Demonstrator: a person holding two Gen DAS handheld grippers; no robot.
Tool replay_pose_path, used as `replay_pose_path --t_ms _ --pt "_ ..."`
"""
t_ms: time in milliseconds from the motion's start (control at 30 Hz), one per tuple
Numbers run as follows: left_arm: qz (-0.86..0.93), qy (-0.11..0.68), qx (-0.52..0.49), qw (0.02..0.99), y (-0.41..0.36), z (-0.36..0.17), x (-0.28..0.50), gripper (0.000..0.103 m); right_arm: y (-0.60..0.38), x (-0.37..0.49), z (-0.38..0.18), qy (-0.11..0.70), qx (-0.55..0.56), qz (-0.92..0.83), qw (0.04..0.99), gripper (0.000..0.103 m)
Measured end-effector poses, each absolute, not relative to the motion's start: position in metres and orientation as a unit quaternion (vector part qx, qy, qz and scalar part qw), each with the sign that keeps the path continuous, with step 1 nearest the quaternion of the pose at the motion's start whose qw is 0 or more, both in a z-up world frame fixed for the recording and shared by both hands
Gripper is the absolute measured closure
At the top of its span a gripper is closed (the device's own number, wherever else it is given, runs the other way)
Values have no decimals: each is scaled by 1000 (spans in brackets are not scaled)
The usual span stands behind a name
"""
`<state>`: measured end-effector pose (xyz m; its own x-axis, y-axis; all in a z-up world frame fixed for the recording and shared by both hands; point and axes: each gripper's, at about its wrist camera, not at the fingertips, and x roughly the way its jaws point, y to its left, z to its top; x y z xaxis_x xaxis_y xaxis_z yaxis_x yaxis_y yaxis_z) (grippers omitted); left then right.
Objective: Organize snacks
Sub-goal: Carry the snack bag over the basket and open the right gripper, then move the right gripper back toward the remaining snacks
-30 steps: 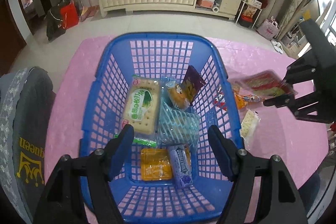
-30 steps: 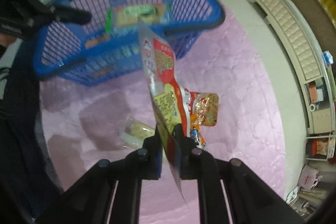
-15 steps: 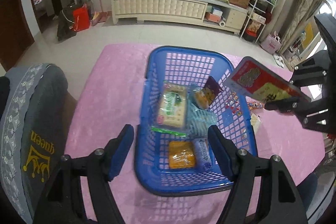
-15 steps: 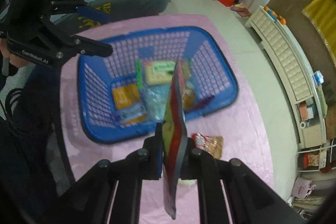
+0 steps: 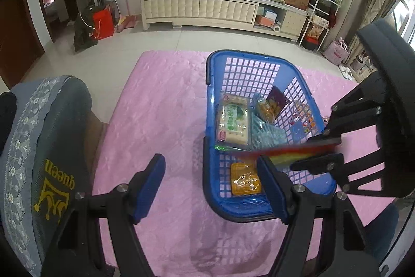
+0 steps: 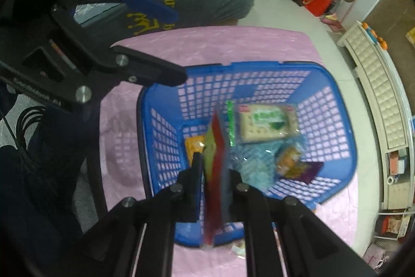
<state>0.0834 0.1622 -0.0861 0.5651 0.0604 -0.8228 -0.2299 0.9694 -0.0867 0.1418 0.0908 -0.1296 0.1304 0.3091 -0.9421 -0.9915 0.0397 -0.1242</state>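
Pink tablecloth (image 5: 160, 105), blue basket (image 5: 259, 212) on it. My right gripper (image 6: 212, 168) is pinching a thin, floppy, slippery red snack packet (image 6: 215, 173) by its edge above the basket; left gripper (image 5: 210, 186) is hanging wide, empty.

Blue lattice basket (image 5: 212, 105) on pink cloth, holding a green-and-white cracker pack (image 5: 232, 121), an orange packet (image 5: 245, 179), a crinkled clear-blue wrapper (image 5: 267, 133) and a dark purple sachet (image 5: 278, 98) leaning on the wall. Red-and-yellow snack bag (image 6: 214, 173) – edge-on, blurred – above the basket's interior.
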Motion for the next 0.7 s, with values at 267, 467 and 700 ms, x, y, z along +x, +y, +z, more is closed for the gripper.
replay_pose_path --t_ms 267,467,700 --pt "85 460 -100 878 170 -89 80 32 111 141 -144 386 -448 531 607 89" --pt "85 460 -104 878 170 -89 77 32 106 138 -137 381 -439 533 614 89" --pt "77 454 -101 882 160 -81 76 32 81 141 -117 381 -408 508 656 89"
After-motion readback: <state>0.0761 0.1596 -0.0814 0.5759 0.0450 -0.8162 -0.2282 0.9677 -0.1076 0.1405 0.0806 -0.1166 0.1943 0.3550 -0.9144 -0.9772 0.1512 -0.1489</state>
